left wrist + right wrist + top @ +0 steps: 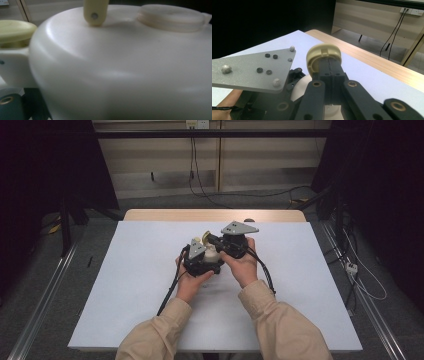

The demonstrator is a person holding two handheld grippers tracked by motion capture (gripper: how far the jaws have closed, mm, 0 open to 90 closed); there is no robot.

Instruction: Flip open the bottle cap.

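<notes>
Round cream plastic container (212,255) held above the white tabletop (130,285) centre, between both claws. Right claw (329,65) clenched on its pale yellow round cap (322,53). Left claw (202,257) at the container body; grip state cannot be told.

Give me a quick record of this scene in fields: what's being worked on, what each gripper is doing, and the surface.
object: cream plastic container with a threaded neck
lid: pale yellow cap, off the neck
right gripper: jaws shut on the cap's rim
left gripper: pressed close against the container; jaw state unclear
surface: white table, wooden edge at the far side
</notes>
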